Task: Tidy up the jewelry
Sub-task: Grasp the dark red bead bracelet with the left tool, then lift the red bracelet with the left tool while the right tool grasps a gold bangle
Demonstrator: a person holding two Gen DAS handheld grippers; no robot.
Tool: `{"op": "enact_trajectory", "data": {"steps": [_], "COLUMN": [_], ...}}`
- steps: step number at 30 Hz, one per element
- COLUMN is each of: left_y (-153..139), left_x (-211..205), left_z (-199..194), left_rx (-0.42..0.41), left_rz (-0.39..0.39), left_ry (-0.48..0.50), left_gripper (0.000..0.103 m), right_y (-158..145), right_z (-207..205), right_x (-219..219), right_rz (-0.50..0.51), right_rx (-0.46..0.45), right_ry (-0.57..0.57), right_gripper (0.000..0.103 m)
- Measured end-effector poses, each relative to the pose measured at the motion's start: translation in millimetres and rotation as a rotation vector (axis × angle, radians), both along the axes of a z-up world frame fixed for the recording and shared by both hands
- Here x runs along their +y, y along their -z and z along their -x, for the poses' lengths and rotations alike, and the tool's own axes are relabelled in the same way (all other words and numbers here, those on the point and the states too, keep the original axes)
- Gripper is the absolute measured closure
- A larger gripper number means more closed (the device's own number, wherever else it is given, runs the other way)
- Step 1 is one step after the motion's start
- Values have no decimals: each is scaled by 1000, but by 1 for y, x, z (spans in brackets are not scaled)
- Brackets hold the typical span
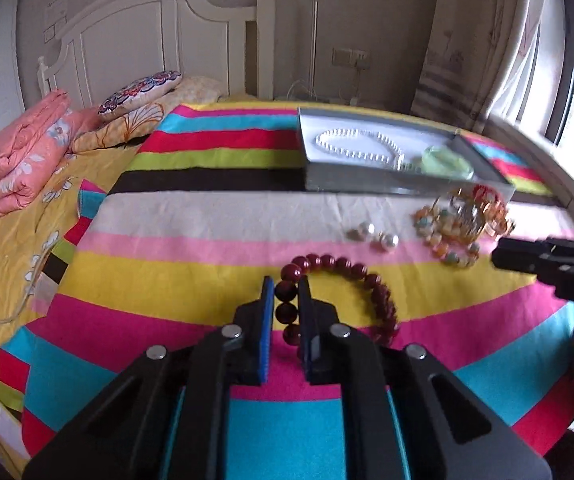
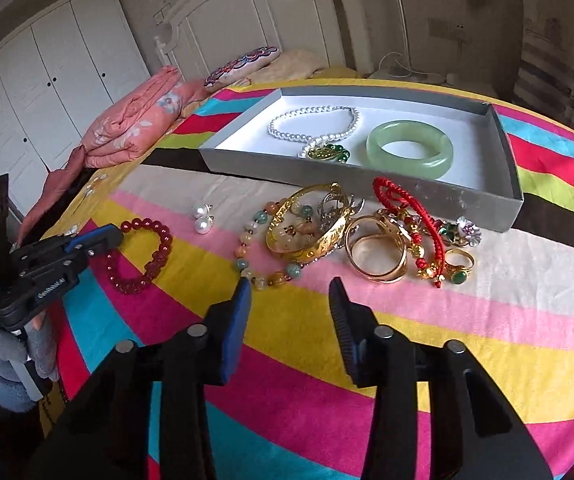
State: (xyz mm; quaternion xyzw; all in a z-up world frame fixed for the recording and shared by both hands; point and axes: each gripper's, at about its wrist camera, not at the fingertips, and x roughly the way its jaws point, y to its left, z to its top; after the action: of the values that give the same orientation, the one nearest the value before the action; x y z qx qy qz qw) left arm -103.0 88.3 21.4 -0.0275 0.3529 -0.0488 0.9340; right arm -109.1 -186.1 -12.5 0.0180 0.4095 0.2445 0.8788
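left hand-held gripper [image 1: 286, 292]: narrow, apparently clamping red bead bracelet [image 1: 379, 300] | right hand-held gripper [image 2: 290, 300]: wide, over bed [image 2: 487, 340]

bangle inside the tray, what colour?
Pale translucent green bangle, clearest in the right wrist view.

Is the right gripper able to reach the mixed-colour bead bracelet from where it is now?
Probably yes. The right gripper is open, and the bead bracelet lies just ahead of its fingertips with only bare cloth between. The gold bangle overlaps its far side, so the near side is easier.
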Motion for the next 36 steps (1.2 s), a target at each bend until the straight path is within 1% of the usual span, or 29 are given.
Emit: {"op": "enact_trajectory", "data": {"steps": [2, 3, 4, 6, 8, 9, 13, 15, 19, 22, 24, 25, 26, 30, 33, 34, 36], "left_y": [-6, -8, -9, -7, -6, -6, -6, -5, -3, -2, -2, -2, -2, -1, -1, -2, -2], "left_x": [15, 21, 24, 28, 29, 29, 24, 24, 24, 24, 25, 26, 26, 27, 27, 27, 26], "left_z": [0, 0, -3, -9, -14, -13, -12, -12, -14, -14, -14, -13, -13, -14, -14, -14, -15], "left_rx": [-52, -79, -90, -84, -65, -73, -72, -68, -55, -53, -54, -56, -57, -55, -51, -51, -48], "left_rz": [111, 153, 181, 207, 216, 217, 186, 187, 202, 201, 204, 206, 208, 201, 199, 199, 196], "left_ry": [-12, -17, -26, -42, -41, -38, -26, -19, -12, -12, -16, -18, -19, -15, -16, -16, -17], "left_gripper": [92, 92, 92, 92, 92, 92, 92, 92, 92, 92, 92, 92, 92, 92, 92, 92, 92], "right_y": [-3, -6, -10, -16, -19, -19, -12, -7, -2, 0, -1, -4, -6, -19, -27, -29, -30], "right_z": [-7, -11, -16, -27, -38, -45, -66, -72, -71, -59, -47, -39, -32, -9, 1, 4, 7], "right_x": [-4, -7, -8, -7, 1, 6, 23, 31, 36, 39, 37, 35, 32, 11, -2, -7, -17], "right_rz": [-67, -99, -114, -99, -44, -2, 127, 189, 273, 349, 362, 358, 340, 212, 151, 113, 59], "right_rx": [2, -3, -14, -27, -34, -36, -35, -33, -44, -85, -114, -150, -172, -209, -219, -217, -181], "right_ry": [25, 40, 57, 67, 68, 76, 56, 42, -8, -23, -26, -21, -14, -6, 10, 5, 1], "right_gripper": [72, 73, 73, 73, 73, 73, 74, 75, 75, 76, 77, 81, 81, 81, 81, 87, 87]}}
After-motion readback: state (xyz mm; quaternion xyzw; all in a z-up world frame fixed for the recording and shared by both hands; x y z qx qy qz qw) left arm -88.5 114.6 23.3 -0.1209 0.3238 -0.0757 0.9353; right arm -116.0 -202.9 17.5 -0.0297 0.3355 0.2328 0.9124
